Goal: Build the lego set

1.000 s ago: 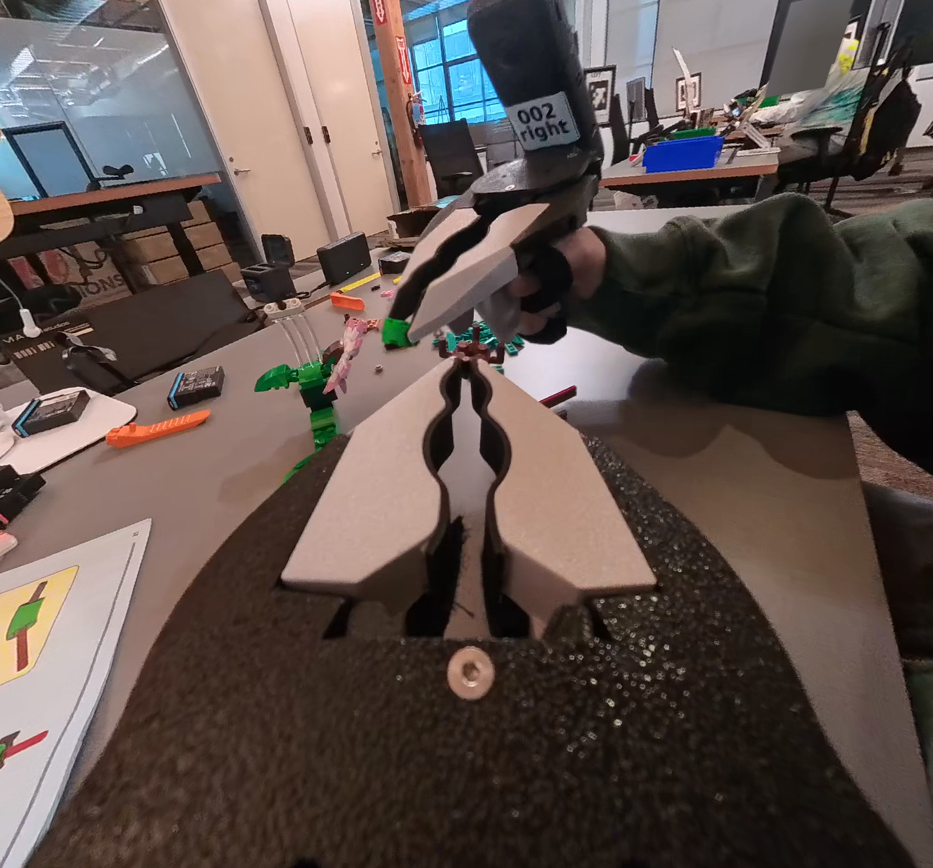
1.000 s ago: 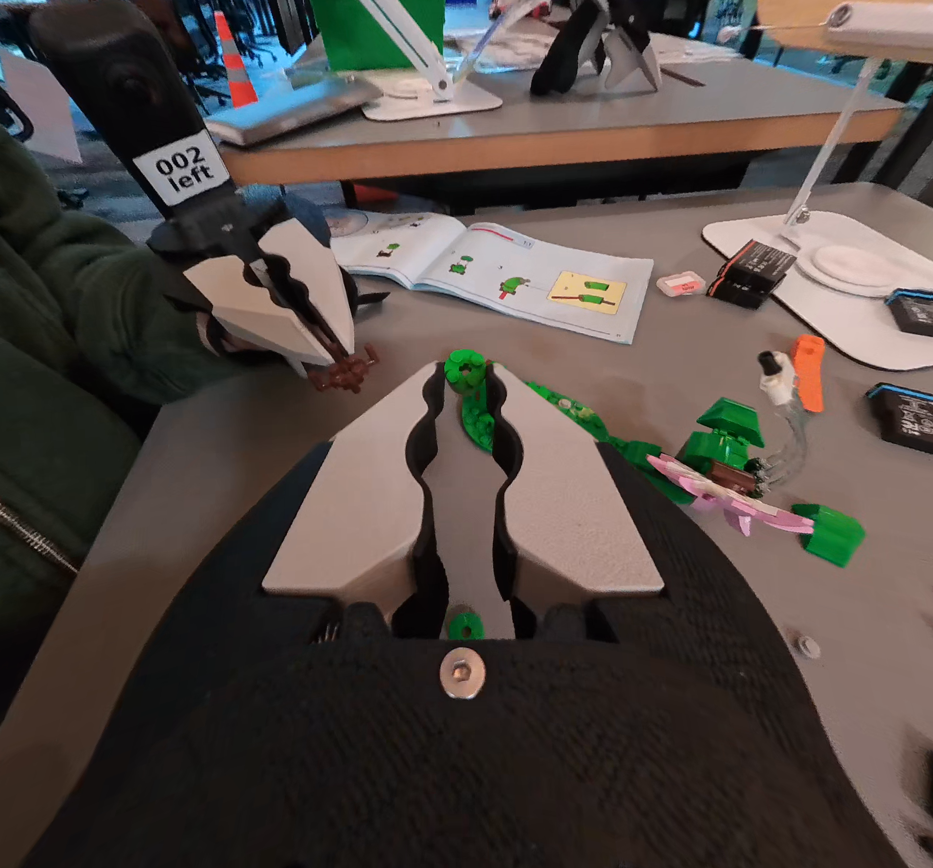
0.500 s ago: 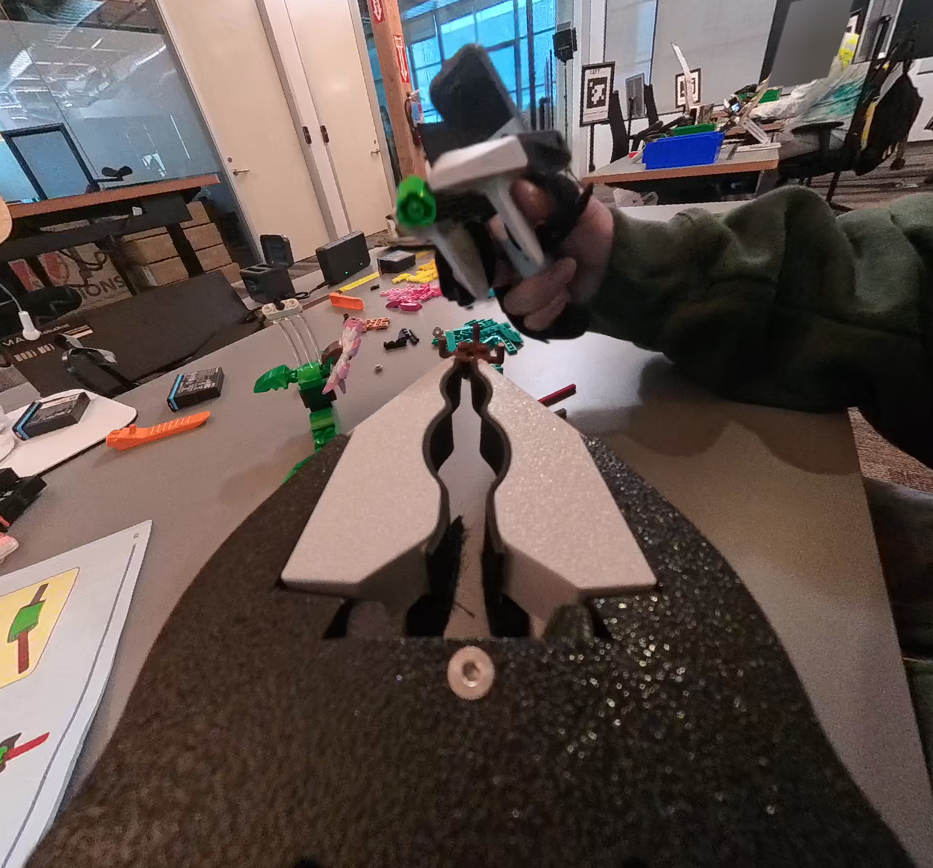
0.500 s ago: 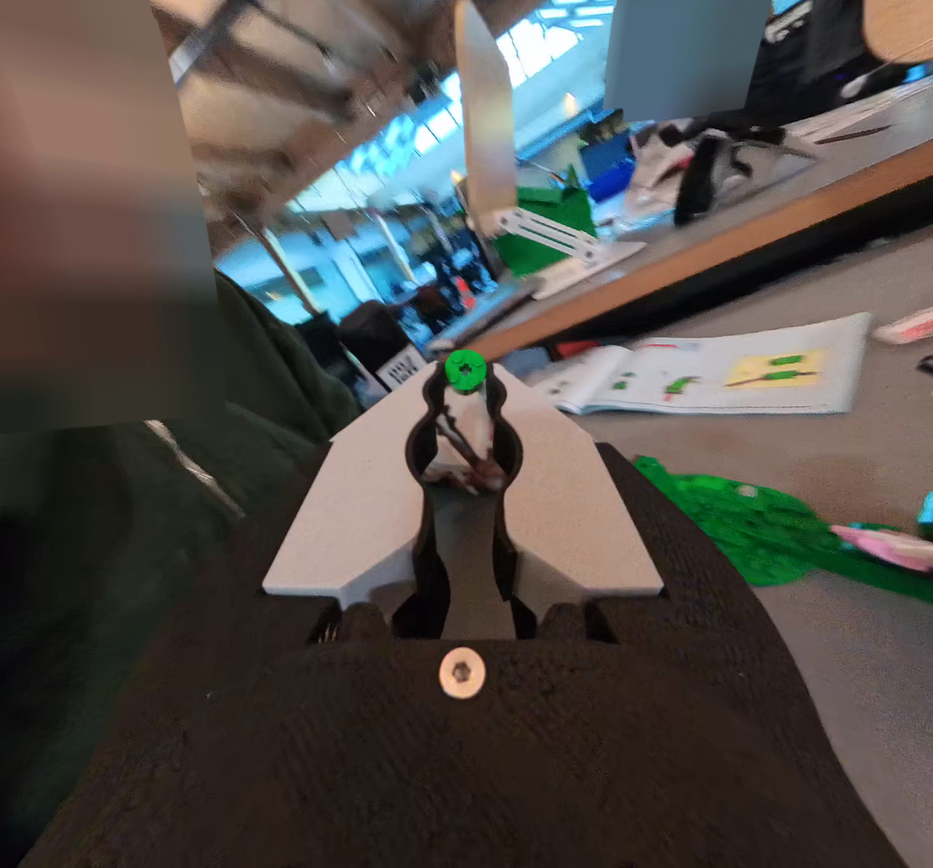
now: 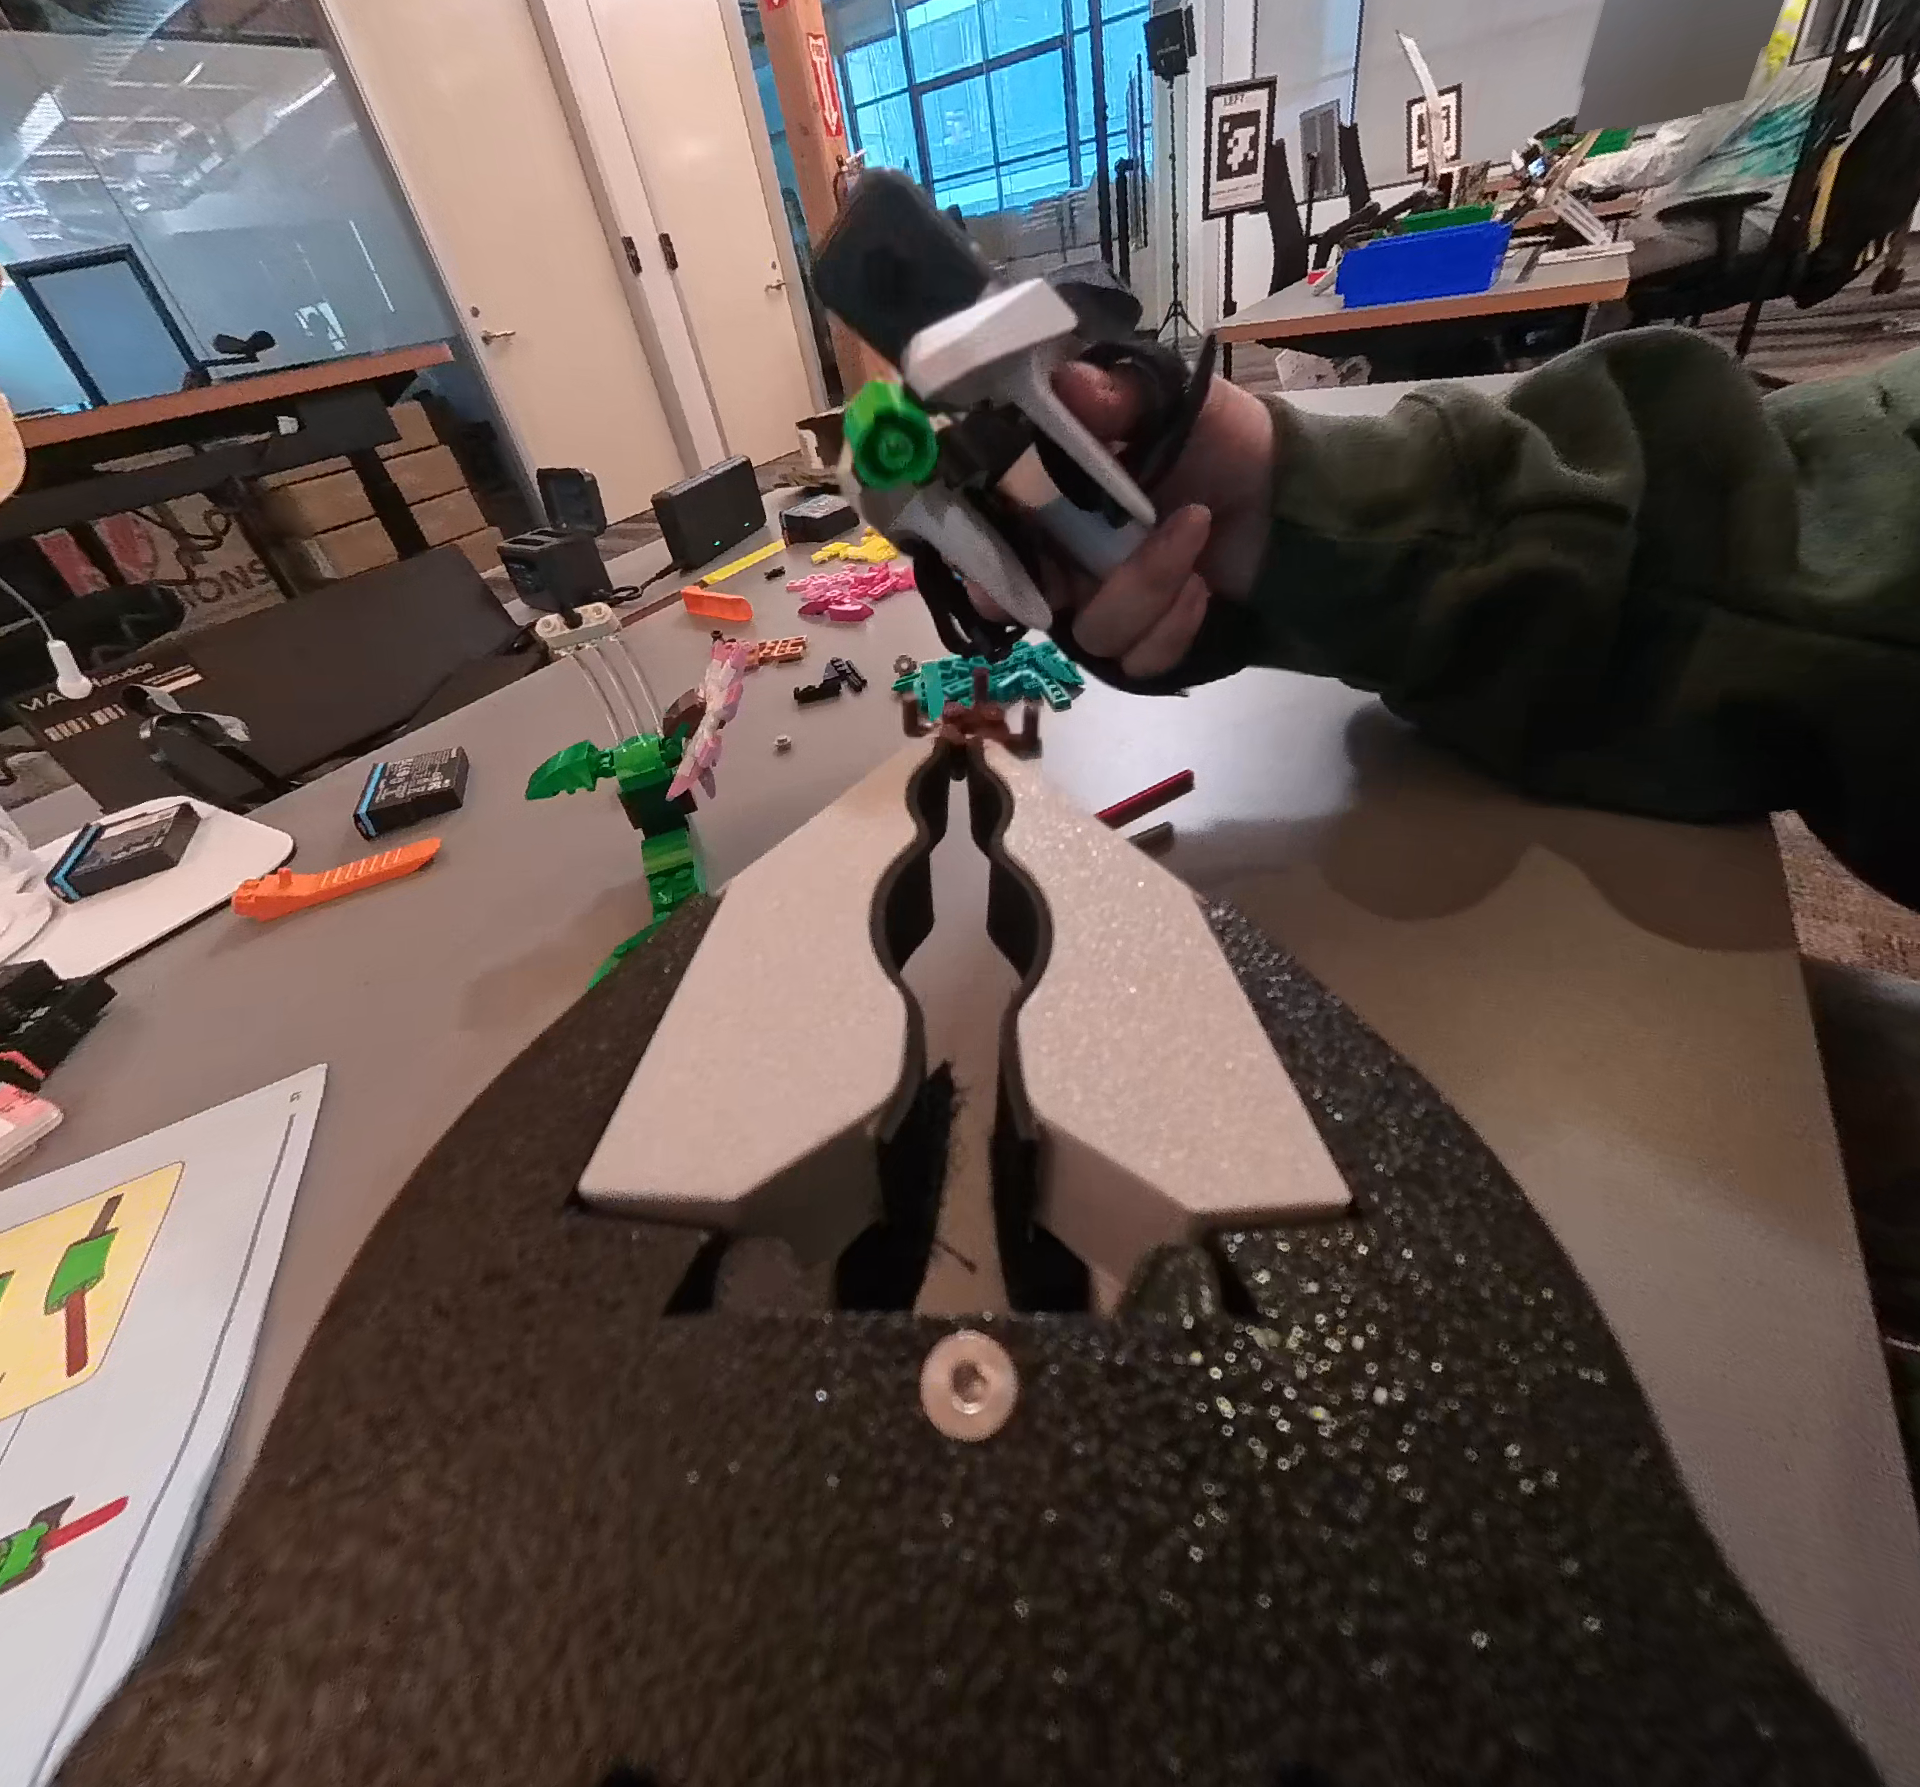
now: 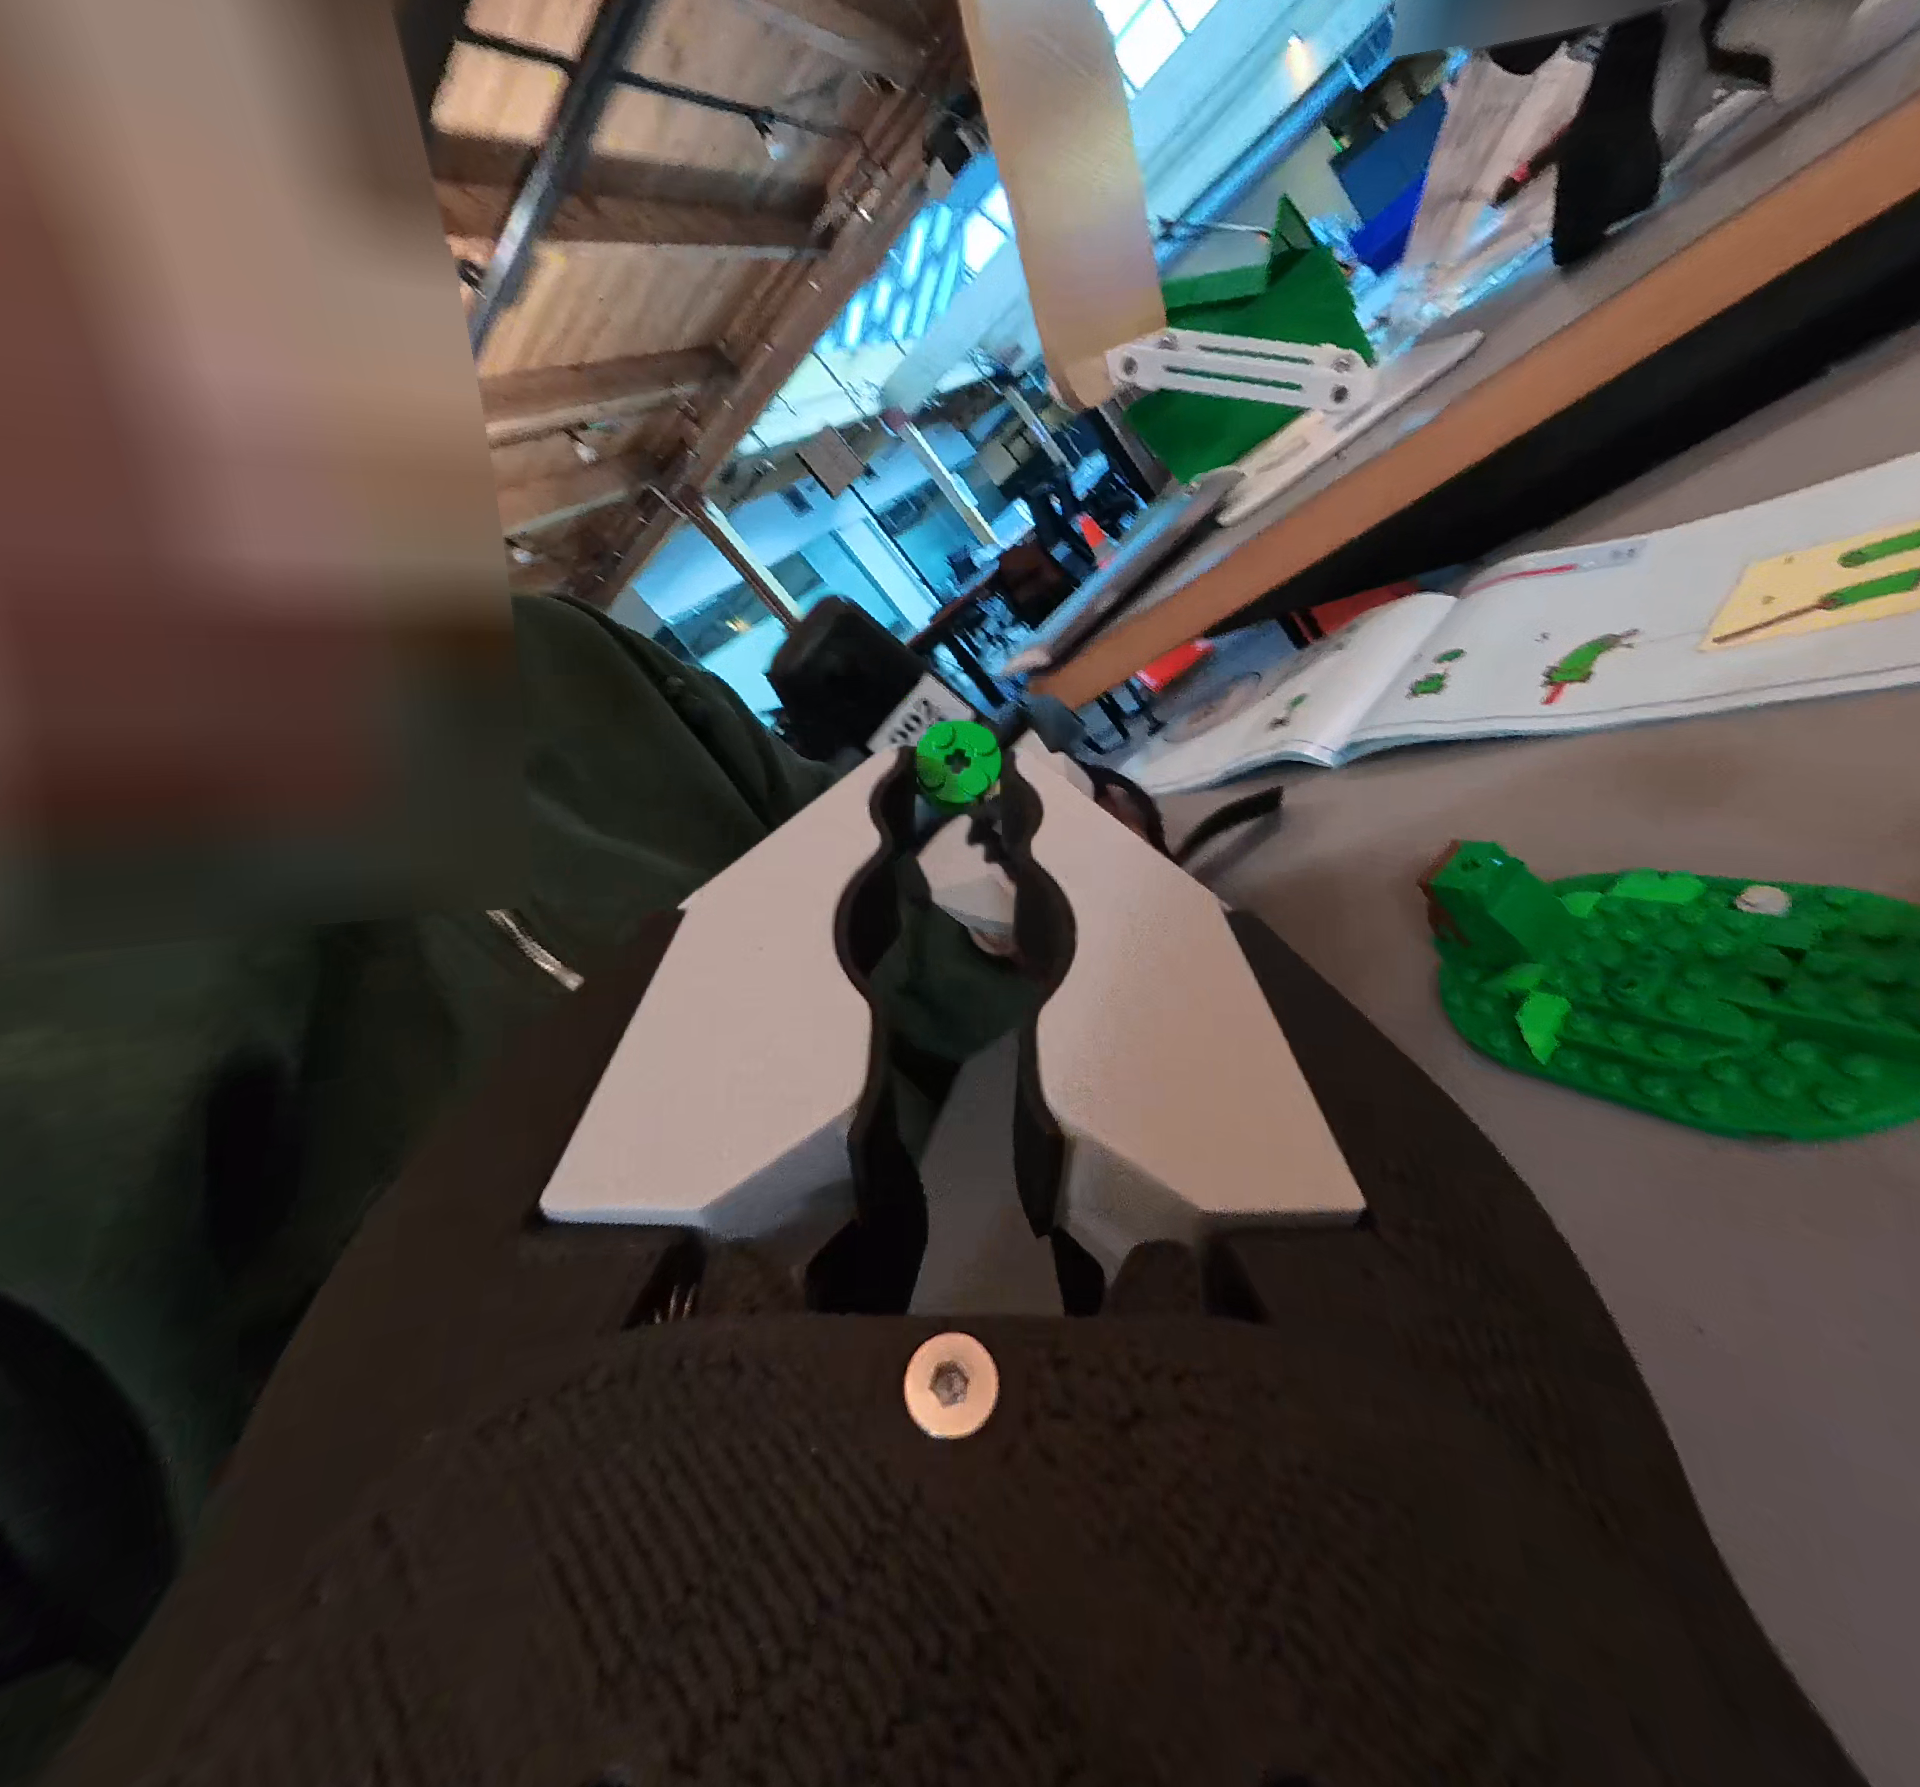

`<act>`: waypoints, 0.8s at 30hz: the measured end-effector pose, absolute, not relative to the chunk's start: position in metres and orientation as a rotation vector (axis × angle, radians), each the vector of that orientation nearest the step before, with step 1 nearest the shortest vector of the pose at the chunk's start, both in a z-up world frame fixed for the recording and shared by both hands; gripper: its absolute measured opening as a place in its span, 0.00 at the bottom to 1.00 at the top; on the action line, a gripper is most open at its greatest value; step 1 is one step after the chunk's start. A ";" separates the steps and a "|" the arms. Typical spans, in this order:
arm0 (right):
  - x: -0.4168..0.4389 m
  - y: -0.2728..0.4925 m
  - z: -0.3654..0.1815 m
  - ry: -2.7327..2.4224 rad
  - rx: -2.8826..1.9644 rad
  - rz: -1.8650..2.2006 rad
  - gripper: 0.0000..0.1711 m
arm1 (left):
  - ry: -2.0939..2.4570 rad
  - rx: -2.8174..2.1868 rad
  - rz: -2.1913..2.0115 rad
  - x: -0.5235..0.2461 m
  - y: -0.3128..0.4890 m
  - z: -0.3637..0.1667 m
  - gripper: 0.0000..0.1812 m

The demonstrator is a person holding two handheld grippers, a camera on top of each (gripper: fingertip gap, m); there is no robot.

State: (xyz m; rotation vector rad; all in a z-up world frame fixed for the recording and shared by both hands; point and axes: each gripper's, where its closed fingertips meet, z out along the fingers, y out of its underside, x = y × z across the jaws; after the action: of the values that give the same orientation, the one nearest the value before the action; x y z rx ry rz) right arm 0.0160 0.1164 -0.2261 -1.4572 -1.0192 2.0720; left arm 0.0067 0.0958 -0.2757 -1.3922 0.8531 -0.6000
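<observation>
My left gripper (image 5: pixel 966 745) is shut on a small brown branched piece (image 5: pixel 971 721), held above the grey table. My right gripper (image 6: pixel 958 769) is shut on a round green brick (image 6: pixel 957 763); in the left wrist view it shows raised above the table (image 5: pixel 894 454), with the green brick (image 5: pixel 889 437) facing the camera. A green leafy plant model with a pink flower (image 5: pixel 665 781) lies on the table to the left. A green studded base plate (image 6: pixel 1704 1010) lies on the table at the right of the right wrist view.
An open instruction booklet (image 6: pixel 1538 657) lies on the table, its page also at the lower left (image 5: pixel 135 1322). Piles of teal (image 5: pixel 987 677) and pink (image 5: pixel 852 584) pieces, an orange brick separator (image 5: pixel 332 875), black batteries (image 5: pixel 410 776) and a green-sleeved arm (image 5: pixel 1558 574) are around. Some 6 centimeters of space lies between my two pairs of fingers.
The right gripper has lifted off the table with the green round brick and turned it towards the left gripper. The left gripper has stayed put with the brown piece.
</observation>
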 end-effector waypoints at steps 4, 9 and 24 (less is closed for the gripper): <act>0.009 0.113 -0.256 -1.274 -1.563 1.678 0.09 | 0.862 -1.431 -0.590 0.007 0.097 -0.280 0.00; 0.004 0.103 -0.274 -1.524 -1.536 1.272 0.09 | 0.868 -1.490 -0.568 0.007 0.100 -0.288 0.00; 0.021 0.087 -0.299 -1.861 -1.438 0.799 0.09 | 1.039 -1.501 -0.617 0.023 0.085 -0.301 0.00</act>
State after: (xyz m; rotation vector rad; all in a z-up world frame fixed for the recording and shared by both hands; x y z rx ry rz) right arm 0.0208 0.0875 -0.2992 -1.4383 -1.8614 0.7994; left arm 0.0229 0.0849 -0.3010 -1.5011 1.0385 -0.6174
